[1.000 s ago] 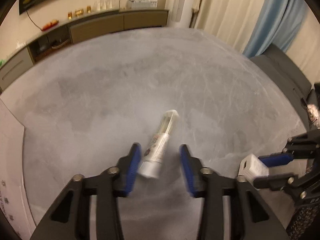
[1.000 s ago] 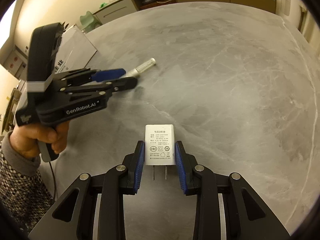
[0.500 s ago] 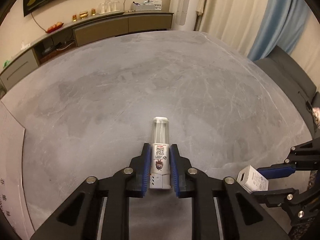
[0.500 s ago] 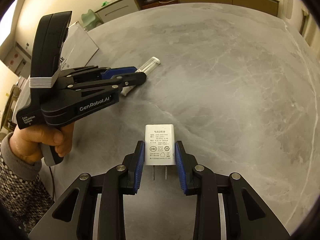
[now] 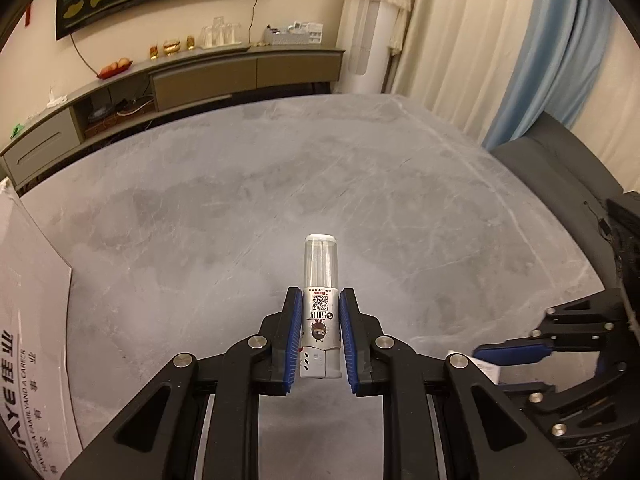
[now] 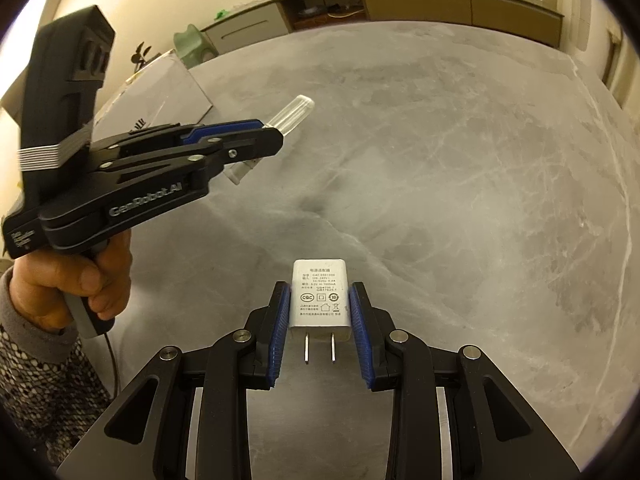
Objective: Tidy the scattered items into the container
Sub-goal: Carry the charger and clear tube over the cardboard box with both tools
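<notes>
My left gripper (image 5: pixel 320 316) is shut on a small white tube with a clear cap (image 5: pixel 320 280), held lifted above the grey stone table (image 5: pixel 240 208). The same tube (image 6: pixel 291 113) sticks out of the left gripper (image 6: pixel 276 136) in the right wrist view, well off the surface. My right gripper (image 6: pixel 320 304) is shut on a white USB wall charger (image 6: pixel 320 300), prongs pointing back toward the camera. The charger (image 5: pixel 486 369) shows partly at the lower right of the left wrist view. A white cardboard box (image 5: pixel 28 320) stands at the left table edge, also visible as the box (image 6: pixel 160 96).
A person's hand (image 6: pixel 76 280) and patterned sleeve hold the left gripper's handle. A long sideboard (image 5: pixel 180 84) runs along the far wall with small items on top. A dark chair (image 5: pixel 560 168) stands by the curtains at the right. Bare grey tabletop (image 6: pixel 440 160) lies ahead.
The left gripper closed on the tube lying on the table, then lifted it clear of the surface. The right gripper kept its hold on the charger and rose slightly.
</notes>
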The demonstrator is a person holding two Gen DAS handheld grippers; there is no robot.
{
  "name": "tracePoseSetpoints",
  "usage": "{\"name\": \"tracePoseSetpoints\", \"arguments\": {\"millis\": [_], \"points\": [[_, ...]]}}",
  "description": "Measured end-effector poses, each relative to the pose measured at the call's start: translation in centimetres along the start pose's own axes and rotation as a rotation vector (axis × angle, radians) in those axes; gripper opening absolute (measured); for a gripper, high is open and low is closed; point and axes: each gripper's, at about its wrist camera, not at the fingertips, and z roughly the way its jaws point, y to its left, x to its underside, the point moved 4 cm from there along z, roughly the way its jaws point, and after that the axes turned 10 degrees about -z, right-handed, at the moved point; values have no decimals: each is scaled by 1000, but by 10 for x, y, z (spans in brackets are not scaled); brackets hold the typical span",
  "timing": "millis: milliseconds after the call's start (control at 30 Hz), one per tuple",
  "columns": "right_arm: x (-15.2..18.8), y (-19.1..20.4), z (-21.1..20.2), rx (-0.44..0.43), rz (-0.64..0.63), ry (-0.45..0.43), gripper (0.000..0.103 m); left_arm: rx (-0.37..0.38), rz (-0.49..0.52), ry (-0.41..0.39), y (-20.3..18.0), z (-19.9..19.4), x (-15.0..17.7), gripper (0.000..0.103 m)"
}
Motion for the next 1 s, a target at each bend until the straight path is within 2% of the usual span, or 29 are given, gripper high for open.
{"name": "tracePoseSetpoints", "arguments": {"millis": [233, 633, 1000], "points": [[-7, 19, 0, -11, -37, -18, 32, 9, 4, -51, -1, -32, -2, 20], [-27, 46, -5, -36, -43, -70, 32, 19, -19, -170, 20, -119, 1, 20], [-54, 97, -28, -79, -91, -156, 32, -2, -46, -258, 50, -184, 11, 20]]}}
